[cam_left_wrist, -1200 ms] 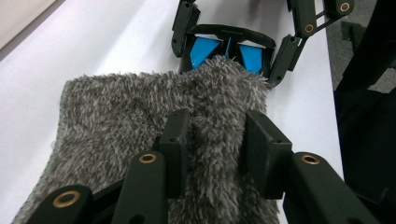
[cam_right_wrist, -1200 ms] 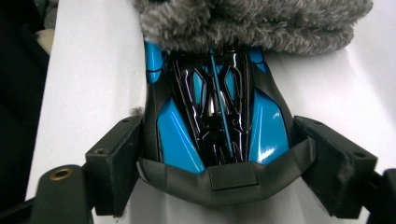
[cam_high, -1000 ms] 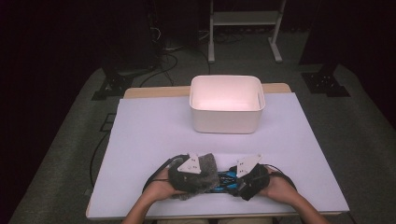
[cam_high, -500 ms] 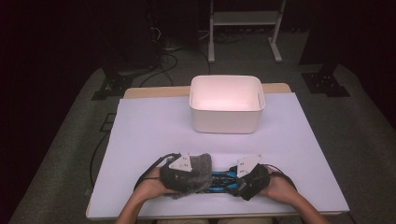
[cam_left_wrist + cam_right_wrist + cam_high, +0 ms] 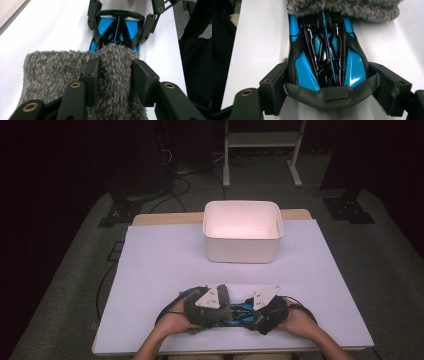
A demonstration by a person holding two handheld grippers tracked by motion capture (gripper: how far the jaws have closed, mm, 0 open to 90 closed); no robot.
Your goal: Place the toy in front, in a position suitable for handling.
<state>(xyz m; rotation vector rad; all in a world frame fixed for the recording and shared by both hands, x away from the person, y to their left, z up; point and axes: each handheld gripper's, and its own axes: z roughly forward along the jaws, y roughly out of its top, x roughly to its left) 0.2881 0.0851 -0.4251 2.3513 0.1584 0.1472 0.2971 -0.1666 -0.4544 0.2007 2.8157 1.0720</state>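
Note:
A glossy blue and black toy car (image 5: 239, 313) lies near the table's front edge, between my two grippers. My right gripper (image 5: 253, 315) is shut on its rear end; in the right gripper view the right gripper (image 5: 329, 75) has both jaws pressed against the toy car (image 5: 327, 50). A grey fuzzy cloth (image 5: 55, 70) covers the car's far end (image 5: 116, 27). My left gripper (image 5: 113, 67) is shut on a fold of this cloth; its jaws have just been closing on it. In the high view the left gripper (image 5: 226, 312) sits under the cloth (image 5: 222, 293).
A white open bin (image 5: 242, 251) stands at the back middle of the white table top (image 5: 160, 265). Dark floor, cables and a metal stand lie beyond the table. The person's forearms come in from the front edge.
The left gripper with the cloth drew a little to the left, then came back right toward the car. The right gripper and the car kept still.

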